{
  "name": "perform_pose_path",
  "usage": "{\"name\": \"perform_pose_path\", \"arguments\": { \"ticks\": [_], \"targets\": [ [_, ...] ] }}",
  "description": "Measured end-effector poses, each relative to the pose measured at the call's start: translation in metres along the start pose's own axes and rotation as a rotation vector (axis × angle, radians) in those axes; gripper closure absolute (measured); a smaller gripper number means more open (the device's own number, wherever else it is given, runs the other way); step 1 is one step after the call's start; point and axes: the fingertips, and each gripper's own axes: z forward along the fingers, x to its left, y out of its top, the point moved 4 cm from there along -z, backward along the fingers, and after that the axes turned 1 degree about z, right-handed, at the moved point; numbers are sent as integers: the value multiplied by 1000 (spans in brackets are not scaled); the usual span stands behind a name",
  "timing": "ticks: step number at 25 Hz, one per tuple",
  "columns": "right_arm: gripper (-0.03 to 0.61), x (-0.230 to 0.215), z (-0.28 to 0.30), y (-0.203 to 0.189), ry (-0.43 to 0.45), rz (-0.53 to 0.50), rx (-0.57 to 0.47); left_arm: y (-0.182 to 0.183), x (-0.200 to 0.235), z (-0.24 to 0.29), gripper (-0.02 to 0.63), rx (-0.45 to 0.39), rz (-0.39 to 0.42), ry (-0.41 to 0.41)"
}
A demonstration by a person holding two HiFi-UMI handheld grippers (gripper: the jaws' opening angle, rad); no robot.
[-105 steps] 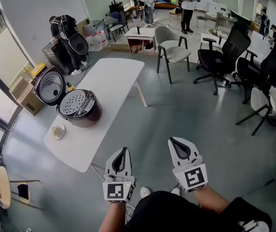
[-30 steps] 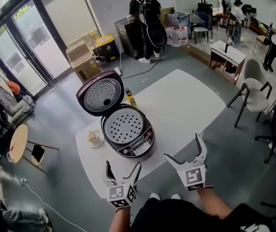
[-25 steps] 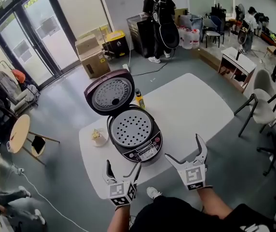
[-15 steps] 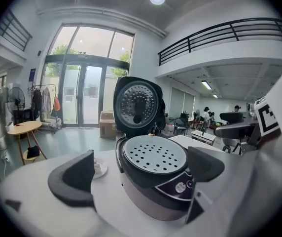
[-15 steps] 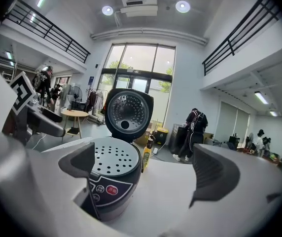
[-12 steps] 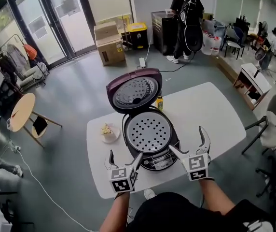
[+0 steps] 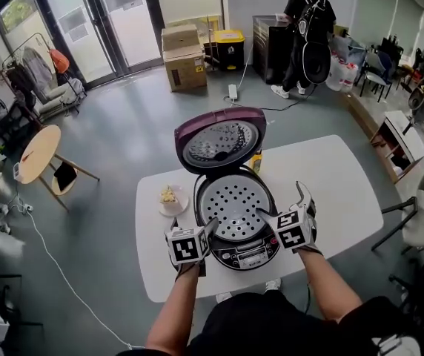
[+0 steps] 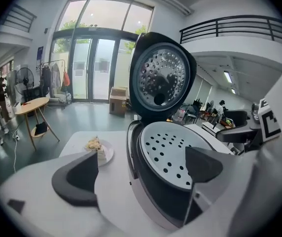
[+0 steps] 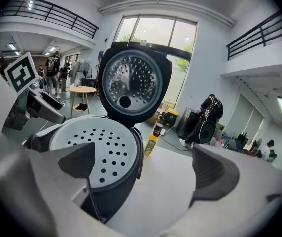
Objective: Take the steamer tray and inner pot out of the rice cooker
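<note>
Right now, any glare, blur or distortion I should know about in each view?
Head view: evenly lit, tray sharp, fisheye bends the room's edges. Left gripper view: black vignette corners, doors washed out, lid backlit but readable. Right gripper view: same vignette, window washed out, tray holes crisp.

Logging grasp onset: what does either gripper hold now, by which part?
Nothing is held. The jaws of the left gripper are closing, those of the right gripper stand apart; the rice cooker rim shows between each pair, untouched.
</note>
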Motion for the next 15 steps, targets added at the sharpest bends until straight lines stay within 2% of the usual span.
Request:
{"name": "perform_pose_path", "arguments": {
  "ticks": [7, 11, 15],
  "targets": [
    [-12, -8, 68, -10, 98, -90, 123, -10, 5, 33, 92, 113, 13, 67],
    [-11, -8, 93, -23, 126, -135, 172, -12, 5, 45, 95, 145, 33, 115],
    [-7, -7, 107, -34, 152, -160, 215, -10, 10, 49, 117, 161, 107, 182]
  ]
}}
